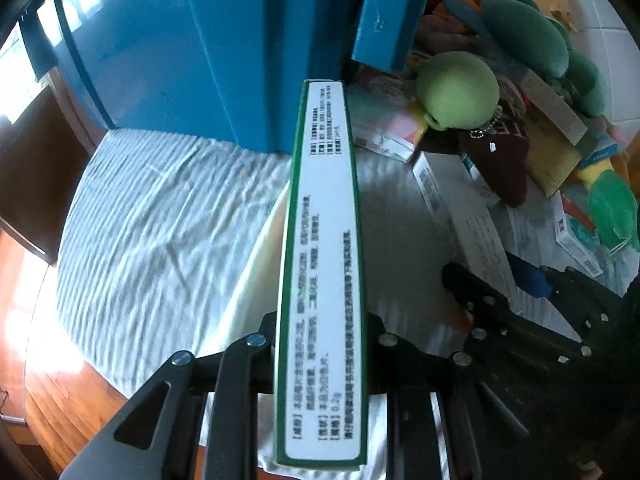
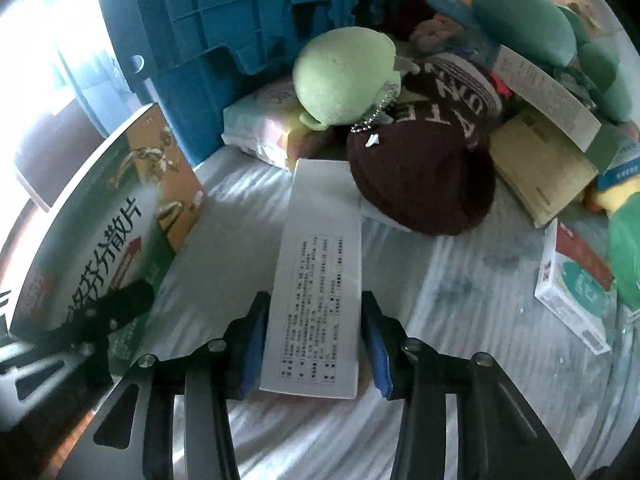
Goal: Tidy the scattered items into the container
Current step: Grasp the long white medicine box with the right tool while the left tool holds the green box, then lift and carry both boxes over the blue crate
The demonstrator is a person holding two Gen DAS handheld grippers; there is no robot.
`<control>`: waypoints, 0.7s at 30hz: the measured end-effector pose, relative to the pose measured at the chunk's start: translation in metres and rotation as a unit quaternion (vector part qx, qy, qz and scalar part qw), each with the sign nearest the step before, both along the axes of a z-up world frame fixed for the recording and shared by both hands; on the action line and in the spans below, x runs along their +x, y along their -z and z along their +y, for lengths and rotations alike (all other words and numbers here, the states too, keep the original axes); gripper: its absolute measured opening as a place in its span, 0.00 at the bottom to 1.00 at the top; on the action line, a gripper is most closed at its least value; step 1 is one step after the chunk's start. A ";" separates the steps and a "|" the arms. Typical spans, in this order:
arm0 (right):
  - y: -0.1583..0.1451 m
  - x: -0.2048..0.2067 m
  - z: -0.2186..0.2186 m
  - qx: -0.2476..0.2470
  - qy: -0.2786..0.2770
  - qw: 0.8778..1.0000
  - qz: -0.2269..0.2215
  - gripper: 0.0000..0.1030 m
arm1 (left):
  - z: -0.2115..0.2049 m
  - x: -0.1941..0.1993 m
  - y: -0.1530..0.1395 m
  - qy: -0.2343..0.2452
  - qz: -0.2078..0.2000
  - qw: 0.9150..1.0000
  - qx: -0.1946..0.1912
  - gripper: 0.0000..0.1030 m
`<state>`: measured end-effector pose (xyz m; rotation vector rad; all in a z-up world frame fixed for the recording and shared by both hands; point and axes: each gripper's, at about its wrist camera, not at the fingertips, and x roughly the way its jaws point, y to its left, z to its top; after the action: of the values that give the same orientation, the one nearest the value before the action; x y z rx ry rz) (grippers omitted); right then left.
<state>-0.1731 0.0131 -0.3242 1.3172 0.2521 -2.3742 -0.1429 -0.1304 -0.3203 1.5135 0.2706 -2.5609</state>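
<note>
My left gripper (image 1: pixel 320 332) is shut on a flat green-edged medicine box (image 1: pixel 324 240), held edge-up above the striped cloth just in front of the blue plastic container (image 1: pixel 180 40). The right wrist view shows that box's printed face (image 2: pixel 112 232) at the left, with the left gripper's dark fingers (image 2: pixel 104 316) on it. A long white box with small black print (image 2: pixel 320 232) lies on the cloth between the blue pads of my right gripper (image 2: pixel 314 320). Both pads rest against its long sides. Its far end touches a maroon beanie (image 2: pixel 420 172).
A pile sits to the right of the container: a light green plush ball (image 2: pixel 344 76), dark green plush toys (image 2: pixel 520 16), a yellowish book (image 2: pixel 540 168), a pastel packet (image 2: pixel 260 128) and a small box (image 2: pixel 572 300). The wooden table edge (image 1: pixel 60 392) shows at the lower left.
</note>
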 end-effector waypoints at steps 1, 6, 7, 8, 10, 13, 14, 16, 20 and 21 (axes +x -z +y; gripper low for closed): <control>-0.001 0.001 0.000 0.000 -0.002 1.000 0.000 0.42 | 0.001 0.002 0.000 0.000 0.003 1.000 -0.001 0.19; -0.012 0.019 0.007 0.002 -0.016 1.000 0.006 0.41 | 0.007 0.014 -0.009 -0.001 0.016 1.000 -0.012 0.19; -0.015 0.024 0.009 0.003 -0.020 1.000 0.009 0.41 | 0.008 0.016 -0.012 -0.001 0.019 1.000 -0.015 0.19; -0.019 0.028 0.011 0.004 -0.023 1.000 0.012 0.41 | 0.010 0.019 -0.015 0.000 0.023 1.000 -0.017 0.19; -0.026 0.036 0.014 0.005 -0.029 0.999 0.016 0.41 | 0.013 0.022 -0.024 0.000 0.031 0.999 -0.020 0.19; -0.037 0.038 0.023 0.009 -0.034 0.999 0.028 0.40 | 0.021 0.032 -0.034 0.002 0.038 0.999 -0.023 0.19; -0.044 0.034 0.025 0.009 -0.034 0.999 0.033 0.39 | 0.020 0.033 -0.038 0.003 0.041 0.999 -0.024 0.19; -0.046 0.028 0.020 0.012 -0.035 0.999 0.040 0.39 | 0.025 0.035 -0.047 0.004 0.049 0.999 -0.024 0.19; -0.052 0.031 0.044 0.009 -0.033 0.999 0.039 0.39 | 0.043 0.036 -0.064 0.008 0.060 0.998 -0.024 0.19; -0.053 0.030 0.049 0.008 -0.033 0.999 0.036 0.39 | 0.044 0.036 -0.068 0.008 0.062 0.998 -0.024 0.19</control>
<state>-0.1433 0.0624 -0.2716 1.2125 0.3301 -2.3723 -0.1072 -0.0860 -0.2526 1.3475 0.2107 -2.6582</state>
